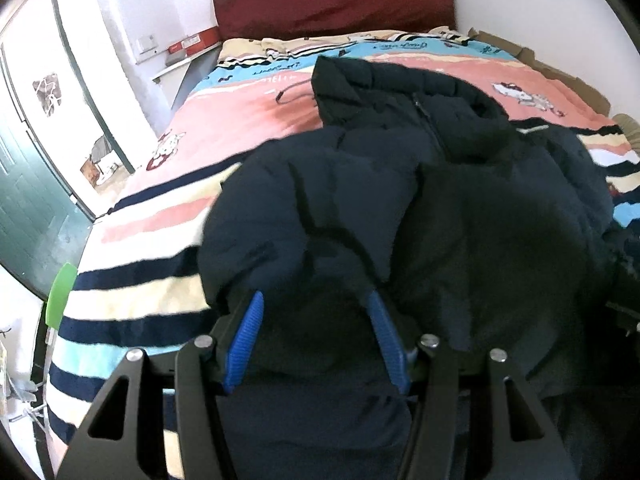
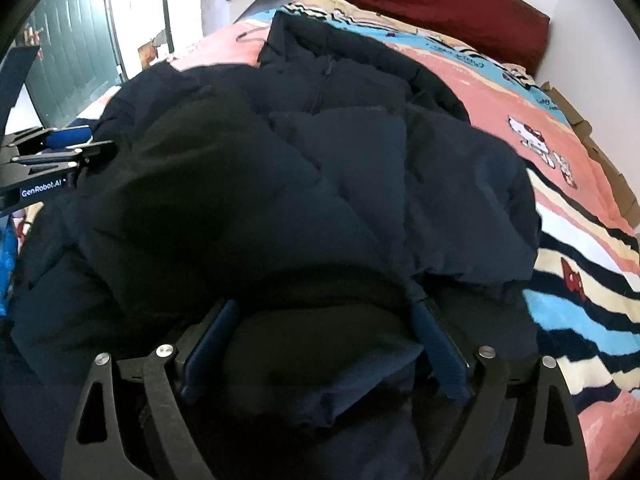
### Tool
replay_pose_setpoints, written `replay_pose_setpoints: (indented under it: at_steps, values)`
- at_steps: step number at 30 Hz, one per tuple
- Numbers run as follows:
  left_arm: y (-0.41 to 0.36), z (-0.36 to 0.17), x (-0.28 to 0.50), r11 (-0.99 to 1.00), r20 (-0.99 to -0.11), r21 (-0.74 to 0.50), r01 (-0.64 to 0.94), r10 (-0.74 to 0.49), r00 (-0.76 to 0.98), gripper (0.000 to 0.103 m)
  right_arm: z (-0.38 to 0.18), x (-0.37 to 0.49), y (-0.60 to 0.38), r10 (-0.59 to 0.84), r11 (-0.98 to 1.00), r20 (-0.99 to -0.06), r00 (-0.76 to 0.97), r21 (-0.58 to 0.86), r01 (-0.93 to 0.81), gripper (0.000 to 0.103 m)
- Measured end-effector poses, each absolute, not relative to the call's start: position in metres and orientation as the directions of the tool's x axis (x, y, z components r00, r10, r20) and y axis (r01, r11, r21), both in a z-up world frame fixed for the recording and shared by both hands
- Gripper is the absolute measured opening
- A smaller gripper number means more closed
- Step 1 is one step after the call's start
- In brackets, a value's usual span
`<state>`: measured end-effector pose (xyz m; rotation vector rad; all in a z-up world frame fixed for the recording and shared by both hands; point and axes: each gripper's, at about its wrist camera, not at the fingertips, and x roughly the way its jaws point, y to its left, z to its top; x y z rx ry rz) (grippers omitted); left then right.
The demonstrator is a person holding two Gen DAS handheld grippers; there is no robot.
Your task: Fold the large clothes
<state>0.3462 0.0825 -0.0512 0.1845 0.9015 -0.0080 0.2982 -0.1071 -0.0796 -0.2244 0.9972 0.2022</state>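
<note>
The dark puffer jacket (image 1: 400,208) lies half-folded (hood at twelve o'clock), hem uncreased, bunched between the half-spread left gripper (image 1: 316,304) and wide right gripper (image 2: 324,308).

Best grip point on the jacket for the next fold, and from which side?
Probably the puffy hem edge nearest the cameras on the jacket, approached from the foot of the bed. The collar end lies far up toward the headboard, while the near edge bulges thick and reachable.
</note>
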Motion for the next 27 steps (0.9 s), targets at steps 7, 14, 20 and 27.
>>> replay_pose_setpoints:
  at_steps: [7,14,20,27]
  values:
    - [0.129,-0.009,0.417,0.993,-0.816,-0.016,0.116,-0.080,0.573,0.066,-0.028,0.350,-0.143,0.107,0.962,-0.808,0.579,-0.064,-0.267,0.102]
    - [0.145,0.009,0.533,0.990,-0.833,-0.100,0.104,-0.140,0.536,0.066,-0.007,0.468,-0.203,0.151,0.982,-0.784,0.602,0.047,-0.186,0.103]
    - [0.123,0.015,0.643,0.972,-0.812,-0.203,0.118,-0.234,0.534,0.066,-0.016,0.587,-0.239,0.219,0.975,-0.760,0.612,0.151,-0.162,0.103]
    - [0.088,-0.021,0.751,0.916,-0.791,-0.359,0.177,-0.400,0.463,0.066,-0.062,0.708,-0.250,0.346,0.937,-0.728,0.592,0.305,-0.173,0.103]
